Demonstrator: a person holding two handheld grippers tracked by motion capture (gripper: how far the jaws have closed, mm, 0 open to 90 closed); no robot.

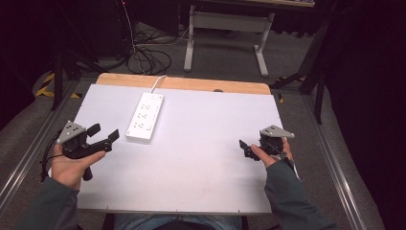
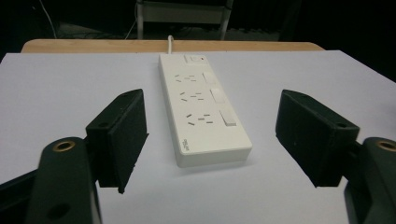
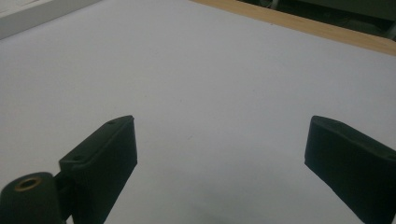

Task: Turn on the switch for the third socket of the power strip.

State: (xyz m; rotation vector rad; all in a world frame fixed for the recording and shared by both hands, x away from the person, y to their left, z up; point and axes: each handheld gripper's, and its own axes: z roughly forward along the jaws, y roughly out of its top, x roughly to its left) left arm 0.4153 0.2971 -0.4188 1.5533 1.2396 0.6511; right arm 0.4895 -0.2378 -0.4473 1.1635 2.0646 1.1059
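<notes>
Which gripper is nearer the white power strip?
Left. The left gripper sits just beside the power strip, jaws open toward it; the right gripper hangs far across the table.

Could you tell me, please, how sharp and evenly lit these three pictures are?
High view: the white table sheet is bright, the surroundings nearly black. Left gripper view: the white plastic power strip is sharp, with a soft shadow at its near end. Right gripper view: the near black jaws look soft and dim.

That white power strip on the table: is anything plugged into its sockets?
Empty. The power strip lies flat, and all three socket rows show bare holes in the left gripper view. Its own cord runs off the far edge.
</notes>
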